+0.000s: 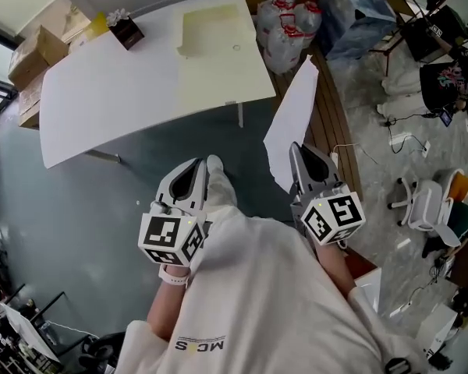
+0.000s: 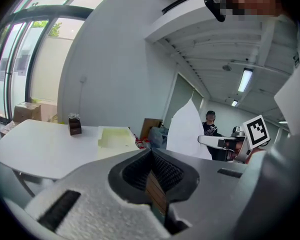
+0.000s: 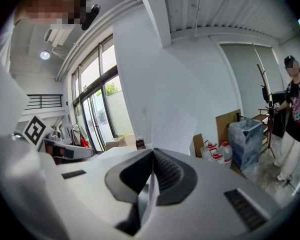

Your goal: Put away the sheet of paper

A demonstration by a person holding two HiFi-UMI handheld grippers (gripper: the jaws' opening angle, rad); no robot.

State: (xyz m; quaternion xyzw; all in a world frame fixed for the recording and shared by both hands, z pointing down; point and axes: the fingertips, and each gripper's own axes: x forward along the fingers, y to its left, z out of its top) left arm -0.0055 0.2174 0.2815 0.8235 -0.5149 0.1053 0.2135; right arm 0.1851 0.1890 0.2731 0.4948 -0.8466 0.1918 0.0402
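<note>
One white desk fills the upper left of the head view, sitting on dark grey-blue floor. A pale yellow tray takes up the desk's right end. The sheet of paper is off the desk, up in the air over the floor by the desk's near right corner and not touching it. Its lower edge is clamped in the right tool and the rest stands up and away from the tips. The right gripper view confirms this: the jaws are closed on the sheet's edge, and the white sheet rises straight out of the pinch point. The left tool sits lower left of the right one, well apart from the paper. In the left gripper view its jaws meet at the tips with nothing between them, and the held sheet shows off to the right. A bluish plastic bag sits on the floor beyond the desk's right end, with red-capped water jugs just beside it, against the desk edge. A small brown box is on the desk's far side, left of the tray.
</note>
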